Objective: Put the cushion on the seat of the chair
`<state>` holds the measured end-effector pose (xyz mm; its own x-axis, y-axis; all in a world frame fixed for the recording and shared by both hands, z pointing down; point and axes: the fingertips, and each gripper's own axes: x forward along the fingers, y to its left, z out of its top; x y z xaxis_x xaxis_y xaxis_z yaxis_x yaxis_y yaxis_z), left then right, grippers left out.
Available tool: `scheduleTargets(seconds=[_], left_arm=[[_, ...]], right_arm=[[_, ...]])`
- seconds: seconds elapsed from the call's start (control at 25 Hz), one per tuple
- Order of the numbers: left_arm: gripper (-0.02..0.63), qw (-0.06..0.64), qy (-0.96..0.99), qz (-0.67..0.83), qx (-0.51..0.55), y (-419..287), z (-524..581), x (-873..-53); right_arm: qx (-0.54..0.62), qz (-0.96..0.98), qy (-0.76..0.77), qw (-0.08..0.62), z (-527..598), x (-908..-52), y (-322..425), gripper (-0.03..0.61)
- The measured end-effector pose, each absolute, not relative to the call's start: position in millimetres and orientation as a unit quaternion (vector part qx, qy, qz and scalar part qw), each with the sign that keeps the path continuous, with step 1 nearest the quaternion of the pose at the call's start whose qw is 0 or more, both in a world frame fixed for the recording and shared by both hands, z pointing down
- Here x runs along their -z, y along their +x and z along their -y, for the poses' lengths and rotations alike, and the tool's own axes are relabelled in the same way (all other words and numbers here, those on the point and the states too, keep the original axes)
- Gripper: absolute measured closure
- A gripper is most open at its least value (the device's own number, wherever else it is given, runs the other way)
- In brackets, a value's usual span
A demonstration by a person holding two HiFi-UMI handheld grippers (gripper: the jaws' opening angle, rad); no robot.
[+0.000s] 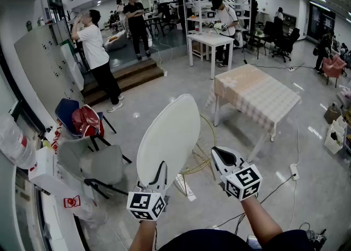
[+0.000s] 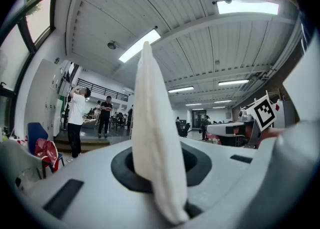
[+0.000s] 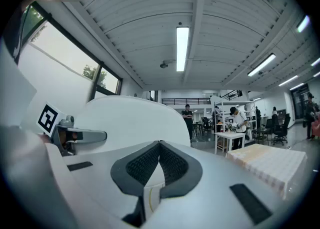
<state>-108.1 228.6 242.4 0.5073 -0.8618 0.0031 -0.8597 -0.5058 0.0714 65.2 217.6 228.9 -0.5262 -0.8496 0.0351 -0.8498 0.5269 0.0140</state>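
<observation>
White cushion (image 1: pixel 167 135) held upright, edge clamped in left gripper (image 1: pixel 160 170); right gripper (image 1: pixel 220 154) pinched closed, empty, just beside it.

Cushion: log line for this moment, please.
cushion: held upright | left gripper: shut on cushion edge | right gripper: shut, empty

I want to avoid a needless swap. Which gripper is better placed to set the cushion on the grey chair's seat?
The left gripper. Its fingers are clamped on the lower edge of the white cushion, and the grey chair stands on its side. The right gripper is shut and holds nothing.
</observation>
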Motion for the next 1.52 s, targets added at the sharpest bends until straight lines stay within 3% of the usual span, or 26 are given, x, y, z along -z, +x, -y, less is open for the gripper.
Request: scheduleTargets(seconds=[1.52], left_arm=[[0.549, 0.049, 0.842, 0.537, -0.002, -34.8, -217.8, -258.4]], right_arm=[[-0.056, 0.885, 0.461, -0.021, -191.0, -250.4, 154.0, 0.558]])
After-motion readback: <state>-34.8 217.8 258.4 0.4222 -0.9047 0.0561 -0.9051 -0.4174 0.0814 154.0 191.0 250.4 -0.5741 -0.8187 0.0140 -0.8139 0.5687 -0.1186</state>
